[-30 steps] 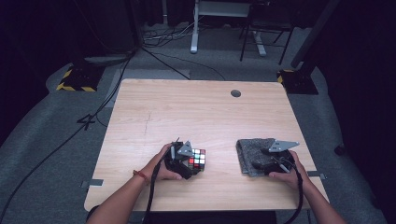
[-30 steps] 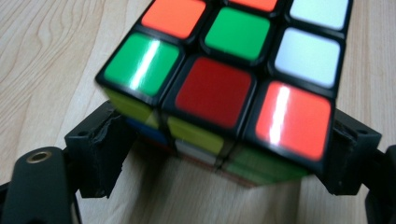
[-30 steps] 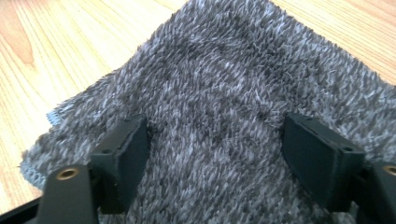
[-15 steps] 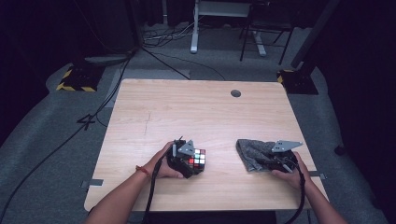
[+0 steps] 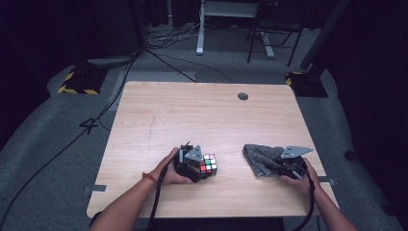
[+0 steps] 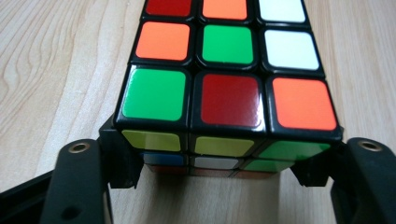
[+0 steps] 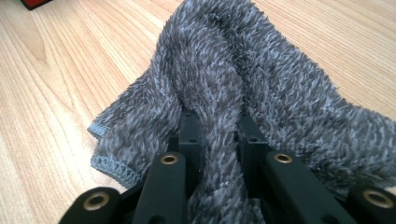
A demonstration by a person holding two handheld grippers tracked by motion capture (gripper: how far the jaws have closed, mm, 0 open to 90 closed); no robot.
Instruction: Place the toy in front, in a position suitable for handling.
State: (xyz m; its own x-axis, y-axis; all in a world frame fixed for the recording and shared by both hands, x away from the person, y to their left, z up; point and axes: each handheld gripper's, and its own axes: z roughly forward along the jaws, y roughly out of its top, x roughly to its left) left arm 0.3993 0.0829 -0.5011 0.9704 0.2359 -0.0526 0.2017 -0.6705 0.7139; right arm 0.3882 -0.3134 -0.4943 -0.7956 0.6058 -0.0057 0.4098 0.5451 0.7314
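A scrambled puzzle cube sits on the wooden table near its front edge. My left gripper reaches it from the left, and its jaws have just been closing. In the left gripper view the cube sits between the jaws of the left gripper, which press on its lower side corners. A fuzzy grey cloth lies crumpled at the front right. My right gripper has just been closing and pinches a fold of the cloth between its jaws, as the right gripper view shows.
A round cable hole sits in the table's far right part. The table's front edge runs close under both forearms. On the floor beyond are cables and desk legs.
The right gripper has drawn tight onto the cloth's near edge, and the cloth is bunched a little more. The left gripper stays at the cube's left side.
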